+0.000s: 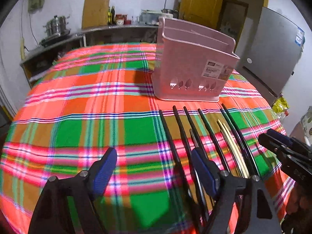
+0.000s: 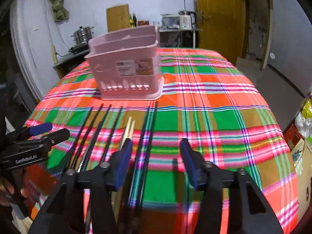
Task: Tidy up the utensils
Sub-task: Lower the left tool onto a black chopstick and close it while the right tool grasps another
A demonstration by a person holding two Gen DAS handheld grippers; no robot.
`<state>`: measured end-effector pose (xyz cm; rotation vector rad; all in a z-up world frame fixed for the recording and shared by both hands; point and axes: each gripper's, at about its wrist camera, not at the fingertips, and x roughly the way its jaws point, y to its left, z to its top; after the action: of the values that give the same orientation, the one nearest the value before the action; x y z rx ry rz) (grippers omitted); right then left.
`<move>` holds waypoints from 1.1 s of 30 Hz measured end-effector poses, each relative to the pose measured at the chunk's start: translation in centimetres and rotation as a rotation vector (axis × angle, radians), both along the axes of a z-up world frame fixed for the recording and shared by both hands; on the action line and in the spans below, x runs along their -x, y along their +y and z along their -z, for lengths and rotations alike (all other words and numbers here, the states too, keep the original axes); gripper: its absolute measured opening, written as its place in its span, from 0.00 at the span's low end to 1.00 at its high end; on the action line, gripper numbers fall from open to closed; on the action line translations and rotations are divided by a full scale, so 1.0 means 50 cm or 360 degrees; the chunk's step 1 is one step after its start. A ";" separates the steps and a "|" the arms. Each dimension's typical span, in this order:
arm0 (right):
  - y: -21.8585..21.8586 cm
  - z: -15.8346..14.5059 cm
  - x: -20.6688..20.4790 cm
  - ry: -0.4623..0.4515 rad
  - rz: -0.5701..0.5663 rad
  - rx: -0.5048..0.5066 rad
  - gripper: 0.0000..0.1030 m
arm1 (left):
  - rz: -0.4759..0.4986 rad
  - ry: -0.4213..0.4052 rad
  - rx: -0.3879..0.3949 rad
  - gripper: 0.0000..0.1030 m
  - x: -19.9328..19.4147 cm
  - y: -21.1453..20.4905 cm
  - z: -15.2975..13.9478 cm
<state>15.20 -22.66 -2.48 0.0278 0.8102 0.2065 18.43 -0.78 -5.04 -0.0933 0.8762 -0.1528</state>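
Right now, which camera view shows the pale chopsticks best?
The left wrist view: the pale chopsticks show nearly full length among the black chopsticks. In the right wrist view, the right hand-held gripper covers their near part.

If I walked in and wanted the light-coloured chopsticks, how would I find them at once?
Start at the pink basket standing on the plaid tablecloth. On the cloth in front of it lies a row of long thin sticks pointing towards it. Nearly all are black chopsticks; the cream chopsticks lie side by side among them, shorter and the only pale ones.
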 end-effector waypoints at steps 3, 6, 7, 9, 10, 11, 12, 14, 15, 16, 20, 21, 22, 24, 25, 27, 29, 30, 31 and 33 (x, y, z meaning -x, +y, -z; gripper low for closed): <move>-0.007 0.018 -0.036 0.0060 -0.0003 -0.0017 0.37 | -0.0004 0.0042 0.0012 0.62 -0.024 -0.001 0.014; -0.006 0.034 -0.056 0.0103 -0.0018 -0.0024 0.31 | -0.0008 0.0081 0.0017 0.56 -0.041 -0.005 0.028; -0.004 0.039 -0.062 0.0114 -0.0022 -0.0024 0.30 | -0.0008 0.0066 0.0002 0.55 -0.043 -0.006 0.028; -0.001 0.046 -0.072 0.0132 -0.0033 -0.0028 0.28 | -0.0004 0.0067 -0.0001 0.55 -0.048 -0.007 0.027; 0.001 0.048 -0.075 0.0138 -0.0039 -0.0027 0.28 | -0.0005 0.0066 0.0002 0.54 -0.051 -0.006 0.026; 0.001 0.050 -0.081 0.0144 -0.0043 -0.0027 0.28 | -0.0004 0.0069 -0.0001 0.53 -0.054 -0.005 0.026; 0.003 0.052 -0.084 0.0149 -0.0047 -0.0026 0.28 | -0.0002 0.0071 -0.0017 0.52 -0.060 -0.007 0.027; 0.006 0.053 -0.090 0.0161 -0.0056 -0.0020 0.28 | 0.0006 0.0070 -0.0039 0.49 -0.064 -0.010 0.027; 0.009 0.054 -0.093 0.0165 -0.0060 -0.0015 0.27 | 0.0009 0.0070 -0.0049 0.48 -0.066 -0.012 0.028; 0.011 0.055 -0.096 0.0170 -0.0064 -0.0007 0.26 | 0.0009 0.0069 -0.0068 0.45 -0.066 -0.012 0.029; 0.023 0.056 -0.107 0.0186 -0.0075 0.0034 0.22 | 0.0014 0.0072 -0.0144 0.39 -0.074 -0.023 0.029; 0.026 0.056 -0.111 0.0194 -0.0078 0.0049 0.21 | 0.0023 0.0075 -0.0164 0.38 -0.077 -0.026 0.030; 0.029 0.057 -0.115 0.0201 -0.0080 0.0064 0.21 | 0.0031 0.0079 -0.0178 0.37 -0.079 -0.029 0.030; 0.034 0.058 -0.123 0.0217 -0.0086 0.0077 0.21 | 0.0053 0.0086 -0.0201 0.34 -0.084 -0.034 0.028; 0.036 0.057 -0.129 0.0228 -0.0091 0.0083 0.21 | 0.0064 0.0088 -0.0206 0.30 -0.087 -0.036 0.028; 0.039 0.057 -0.138 0.0241 -0.0098 0.0091 0.19 | 0.0083 0.0091 -0.0205 0.19 -0.094 -0.039 0.026; 0.039 0.057 -0.145 0.0249 -0.0101 0.0094 0.08 | 0.0091 0.0098 -0.0189 0.11 -0.101 -0.041 0.025; 0.038 0.057 -0.148 0.0258 -0.0105 0.0081 0.08 | 0.0096 0.0105 -0.0158 0.09 -0.104 -0.038 0.024; 0.037 0.057 -0.151 0.0266 -0.0105 0.0065 0.08 | 0.0101 0.0113 -0.0119 0.07 -0.106 -0.033 0.023; 0.034 0.055 -0.153 0.0272 -0.0104 0.0048 0.07 | 0.0101 0.0132 -0.0049 0.05 -0.110 -0.020 0.022</move>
<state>22.82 -20.94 -5.24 -0.0093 0.9856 0.2558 23.94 -1.78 -6.16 -0.0434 0.9642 -0.1962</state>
